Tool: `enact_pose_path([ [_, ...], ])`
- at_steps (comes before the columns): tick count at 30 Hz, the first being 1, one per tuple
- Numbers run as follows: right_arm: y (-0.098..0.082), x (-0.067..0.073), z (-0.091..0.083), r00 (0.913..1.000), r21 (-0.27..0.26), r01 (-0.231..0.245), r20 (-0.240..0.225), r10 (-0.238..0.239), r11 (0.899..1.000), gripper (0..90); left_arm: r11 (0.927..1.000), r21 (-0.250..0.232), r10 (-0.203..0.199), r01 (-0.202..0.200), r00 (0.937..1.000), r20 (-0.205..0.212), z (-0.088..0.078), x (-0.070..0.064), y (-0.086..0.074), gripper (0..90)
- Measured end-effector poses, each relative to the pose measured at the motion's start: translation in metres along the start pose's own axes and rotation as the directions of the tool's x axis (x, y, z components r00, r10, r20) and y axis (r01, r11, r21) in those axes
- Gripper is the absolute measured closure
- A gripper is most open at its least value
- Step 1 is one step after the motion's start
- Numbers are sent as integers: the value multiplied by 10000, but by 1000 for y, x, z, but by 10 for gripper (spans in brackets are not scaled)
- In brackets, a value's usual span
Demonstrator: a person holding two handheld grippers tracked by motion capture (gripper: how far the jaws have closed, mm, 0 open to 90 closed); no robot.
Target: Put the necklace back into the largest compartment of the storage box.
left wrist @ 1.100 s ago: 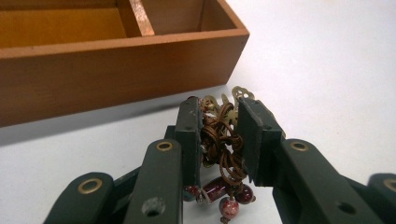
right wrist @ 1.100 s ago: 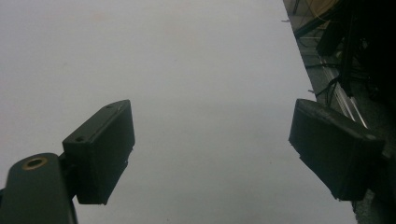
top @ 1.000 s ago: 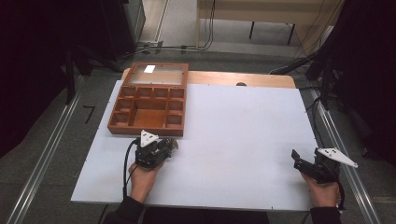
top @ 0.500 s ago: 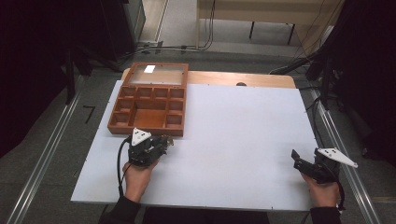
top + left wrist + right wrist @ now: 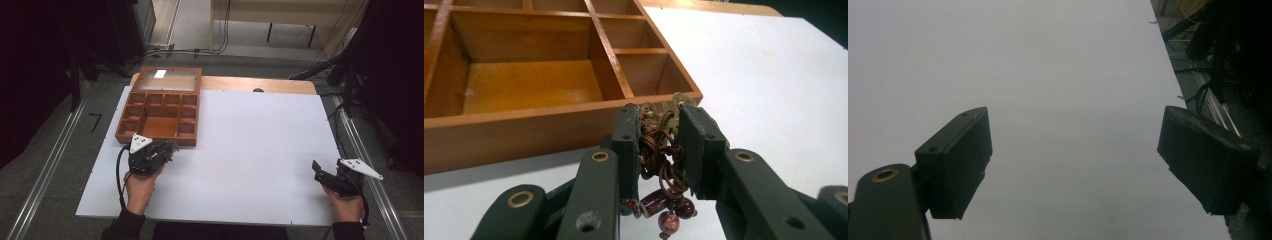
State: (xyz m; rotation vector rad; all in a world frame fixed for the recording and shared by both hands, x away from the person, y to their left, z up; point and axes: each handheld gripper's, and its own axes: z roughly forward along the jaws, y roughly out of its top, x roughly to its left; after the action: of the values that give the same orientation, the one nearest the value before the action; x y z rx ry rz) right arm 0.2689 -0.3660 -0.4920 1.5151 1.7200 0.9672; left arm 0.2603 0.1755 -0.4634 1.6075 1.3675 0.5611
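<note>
At the near edge of the white worktop [image 5: 250,150], the person's right hand holds the right hand-held gripper [image 5: 320,175] low over the board near its right side; its jaws stand spread wide with nothing between them. The right gripper view makes that plain: two black pads well apart over bare white board, with cables and floor past the board's edge.

Farther in on the left, the left hand-held gripper [image 5: 167,148] is pinching a tangle of brown cord and dark red beads [image 5: 659,150], just in front of the near wall of the wooden box [image 5: 150,137]. From the high view the bundle is only a small dark lump at the jaw tips. The left gripper view shows what it is: looped cord with small brass-coloured pieces between the pads, and beads hanging below them, clear of the board.

Beyond it, the box lies open, a large middle compartment ringed by small ones, all bare. Its glass-panelled lid [image 5: 170,80] lies back at the far end.
</note>
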Motion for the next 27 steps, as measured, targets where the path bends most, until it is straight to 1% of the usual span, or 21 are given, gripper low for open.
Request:
enact_pose_path([
  [5,0,-1,0,10000,39,-22,-28,22,10000,122,9996,-174,-204,202,9998,-83,-3,8,8,713],
  [6,0,-1,0,10000,39,-22,-28,22,10000,122,9996,-174,-204,202,9998,-83,-3,8,8,713],
  [8,0,-1,0,10000,32,-14,-33,14,10000,122,9993,-239,-305,302,9995,-98,-3,12,14,713],
  [9,0,-1,0,10000,32,-14,-33,14,10000,122,9993,-239,-305,302,9995,-98,-3,12,14,713],
  [10,0,0,0,10000,47,-30,-39,30,10000,122,9993,-258,-262,258,9995,-167,-2,13,19,713],
  [11,0,0,0,10000,40,-26,-49,26,10000,122,9993,-258,-262,258,9995,-167,-2,13,19,713],
  [14,0,0,0,10000,23,13,-66,-13,10000,122,9993,-275,-259,251,9993,-278,-1,14,25,713],
  [19,0,0,1,10000,62,-10,-77,11,10000,122,9988,-268,-420,410,9984,-383,2,19,32,713],
  [21,0,-1,0,10000,20,-28,-88,28,10000,122,9990,-247,-391,379,9980,-494,4,20,36,713],
  [27,0,0,0,10000,29,7,-86,-6,10000,122,9990,-242,-397,382,9971,-643,7,23,43,713],
])
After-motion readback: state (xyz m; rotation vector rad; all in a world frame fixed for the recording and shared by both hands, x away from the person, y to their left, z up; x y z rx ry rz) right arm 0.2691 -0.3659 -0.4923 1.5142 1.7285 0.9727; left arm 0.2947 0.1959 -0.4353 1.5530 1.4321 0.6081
